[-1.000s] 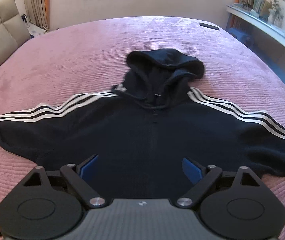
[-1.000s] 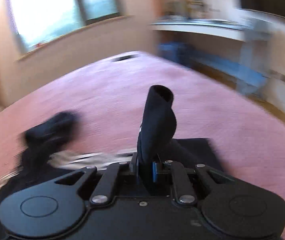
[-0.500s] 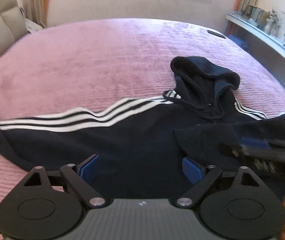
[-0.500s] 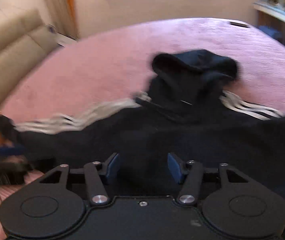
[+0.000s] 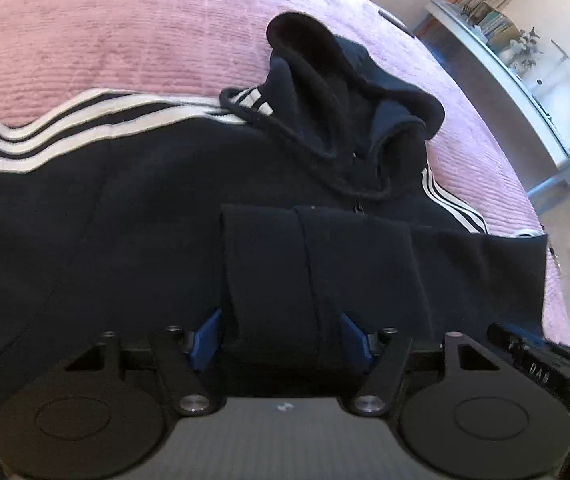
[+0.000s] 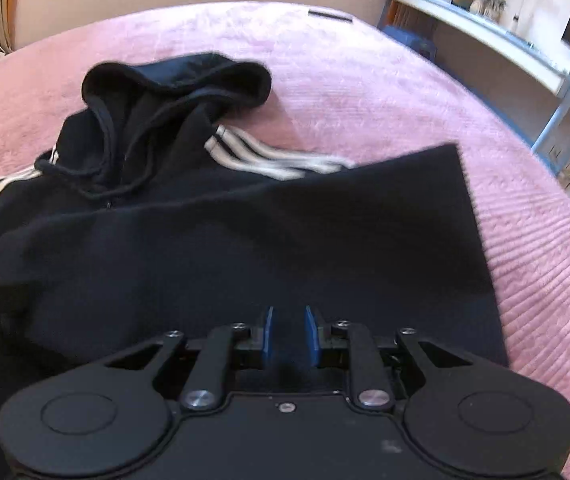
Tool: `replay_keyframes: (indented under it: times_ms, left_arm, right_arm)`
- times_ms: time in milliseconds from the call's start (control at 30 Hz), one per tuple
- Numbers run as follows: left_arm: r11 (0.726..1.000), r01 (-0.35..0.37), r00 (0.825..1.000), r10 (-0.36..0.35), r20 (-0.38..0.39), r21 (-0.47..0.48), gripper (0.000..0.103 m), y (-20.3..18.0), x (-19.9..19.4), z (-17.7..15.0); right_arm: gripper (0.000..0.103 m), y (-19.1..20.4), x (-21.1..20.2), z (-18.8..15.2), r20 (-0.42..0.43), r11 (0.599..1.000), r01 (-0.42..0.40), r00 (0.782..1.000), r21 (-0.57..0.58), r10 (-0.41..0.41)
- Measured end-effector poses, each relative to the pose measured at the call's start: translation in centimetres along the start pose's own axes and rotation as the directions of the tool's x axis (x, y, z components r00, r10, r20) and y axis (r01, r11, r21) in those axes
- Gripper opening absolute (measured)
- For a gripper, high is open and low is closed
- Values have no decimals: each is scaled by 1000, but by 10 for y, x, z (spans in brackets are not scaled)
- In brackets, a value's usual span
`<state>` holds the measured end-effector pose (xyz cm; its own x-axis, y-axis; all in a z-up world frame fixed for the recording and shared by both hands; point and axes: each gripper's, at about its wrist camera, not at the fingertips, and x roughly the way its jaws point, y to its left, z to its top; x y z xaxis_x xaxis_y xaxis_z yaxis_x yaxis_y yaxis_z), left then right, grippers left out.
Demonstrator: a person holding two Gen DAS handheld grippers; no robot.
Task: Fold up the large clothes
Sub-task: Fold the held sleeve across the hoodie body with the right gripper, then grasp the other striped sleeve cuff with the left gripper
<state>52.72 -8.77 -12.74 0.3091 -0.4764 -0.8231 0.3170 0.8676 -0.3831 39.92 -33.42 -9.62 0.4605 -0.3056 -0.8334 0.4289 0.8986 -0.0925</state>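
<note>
Jaws of left gripper (image 5: pixel 281 338) just closing around folded sleeve cuff (image 5: pixel 269 272), pads apparently not yet pressing; jaws of right gripper (image 6: pixel 289 338) closing, narrow gap, fabric beneath. Black striped hoodie (image 6: pixel 173 224) spread mid-bed (image 6: pixel 365 80), hood (image 5: pixel 325 80) toward far edge.

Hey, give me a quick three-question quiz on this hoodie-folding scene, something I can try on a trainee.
1. Multiple choice: the hoodie lies on a bedspread that is A) pink, B) green, C) white.
2. True or false: both sleeves are spread out sideways.
3. Short answer: what lies between the fingers of the left gripper?
Key: 1 A. 2 False: the folded sleeve lies across the chest. 3 The end of the folded sleeve.
</note>
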Motion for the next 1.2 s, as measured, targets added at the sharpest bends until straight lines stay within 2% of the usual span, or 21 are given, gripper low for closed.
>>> replay_keyframes:
  times_ms: [33,67,100,200,333,400,467,533,567,633,667,733,833,867,900,933,1000,1033,1067,1133,1200]
  left_arm:
    - [1000,0,1000,0,21,19,30,-4,1,0]
    - [1000,11,1000,-11,12,28,6,-5,1,1]
    - [999,27,999,-27,16,19,6,-5,1,3]
    - [998,18,992,-26,120,60,5,-14,-26,12]
    - [999,19,967,-27,254,31,4,-6,-89,29]
    - [999,-37,951,30,306,17,4,5,-117,34]
    - [992,-126,928,123,352,-15,4,23,-139,36]
    - [969,-246,903,239,356,-26,6,39,-144,36]
    - [957,-291,909,283,306,-20,17,50,-134,36]
    - [942,-336,928,334,162,-18,39,72,-103,32]
    - [934,-357,924,356,138,-22,39,78,-94,28]
    - [940,-341,925,338,173,-12,39,78,-96,21]
    - [968,-250,916,234,326,6,38,60,-117,12]
    - [978,-206,922,185,339,25,38,54,-118,10]
    - [984,-168,940,144,309,53,38,47,-109,11]
    - [986,-147,960,122,251,82,32,42,-94,12]
    - [981,-167,976,151,154,99,27,40,-63,12]
    - [974,-208,975,199,97,91,20,46,-42,8]
    - [968,-236,970,230,73,86,12,54,-30,7]
    - [979,-201,975,195,105,43,12,63,-42,4]
    - [973,-232,964,231,134,-8,13,71,-61,3]
  right_arm:
    - [23,1,6,-1,-14,1000,-10,1000,6,10]
    - [23,0,11,-1,-27,1000,-15,1000,12,16]
    - [23,1,9,-2,-29,1000,-15,999,12,15]
    - [23,3,-8,1,9,1000,-16,1000,1,16]
    - [23,5,-31,11,43,998,-58,997,15,57]
    - [23,9,-38,15,53,997,-71,996,13,70]
    - [24,13,-41,20,58,995,-94,994,18,93]
    - [33,18,-36,21,47,994,-107,993,17,106]
    - [38,21,-31,21,33,995,-99,995,10,99]
    - [38,26,-19,22,0,999,-52,999,-15,52]
    - [38,26,-14,23,-12,999,-31,999,-24,31]
    - [37,23,-7,28,-20,999,-26,999,-26,26]
    - [34,30,-8,38,34,997,-57,998,-48,59]
    - [34,36,-6,40,42,996,-72,996,-58,74]
    - [34,44,-1,41,35,993,-100,994,-62,103]
    - [33,49,7,41,15,990,-128,992,-57,129]
    - [32,60,35,34,-92,988,-148,985,-42,144]
    - [32,63,47,29,-134,990,-138,982,-36,132]
    - [32,63,45,27,-111,990,-136,985,-27,132]
    - [31,65,37,29,-121,993,-113,987,-42,107]
    - [32,69,26,26,-121,995,-46,992,-90,35]
